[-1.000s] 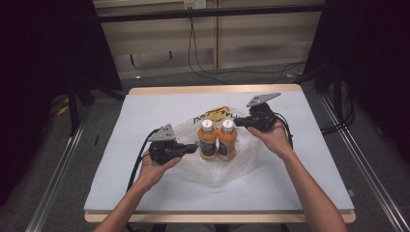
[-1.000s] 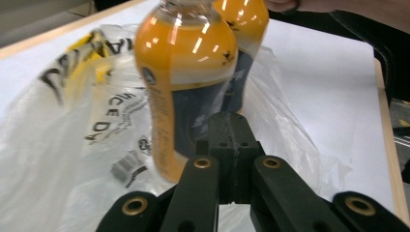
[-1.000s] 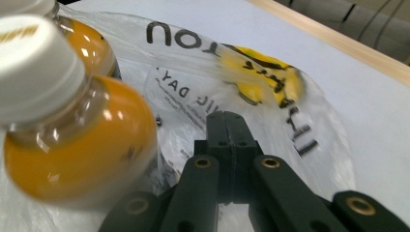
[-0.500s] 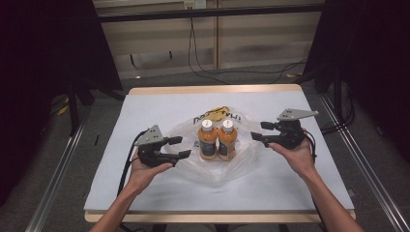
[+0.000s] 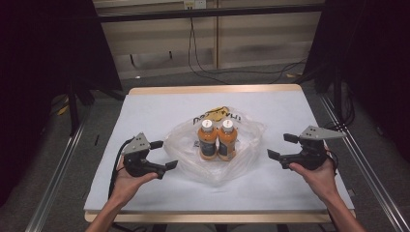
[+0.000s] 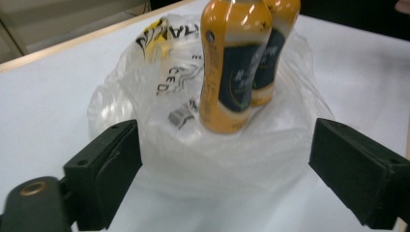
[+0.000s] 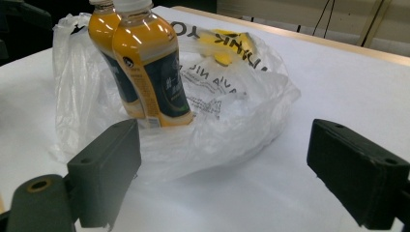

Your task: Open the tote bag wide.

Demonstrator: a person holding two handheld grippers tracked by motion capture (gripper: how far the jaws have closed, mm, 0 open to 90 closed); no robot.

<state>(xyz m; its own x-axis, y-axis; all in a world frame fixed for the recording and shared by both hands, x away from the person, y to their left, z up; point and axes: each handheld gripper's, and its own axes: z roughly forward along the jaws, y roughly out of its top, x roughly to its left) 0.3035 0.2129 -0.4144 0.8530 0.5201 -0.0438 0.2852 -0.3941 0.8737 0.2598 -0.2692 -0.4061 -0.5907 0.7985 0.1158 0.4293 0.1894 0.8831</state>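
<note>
Nearest the table's [image 5: 145,104] front edge, both hands hold their tools low, one toward each front corner. Left gripper [image 5: 161,154] sits left of the bag, jaws spread wide, nothing between them, tips aimed at the bag's left flank. In the left gripper view its jaws frame the crumpled plastic with clear gaps either side, so it's lined up for a grab, not touching. Right gripper [image 5: 283,146] mirrors it near the right edge, jaws also spread and empty, well apart from the bag. Symmetric stance looks like staging for a two-sided move on the bag, probably to gather or lift its rim.

Mid-table: the clear plastic bag [image 5: 241,159] lies flattened and open, walls slumped down round its contents, likely pushed down so the bottles stay reachable. Two orange bottles [image 5: 217,140] stand upright inside it, touching side by side, white caps up, dark labels out. Standing close keeps them stable on the soft film.

Farther: the bag's printed yellow-and-black part [image 5: 220,115] trails toward the back edge. Beyond the table, cables [image 5: 203,58] hang on the floor.
</note>
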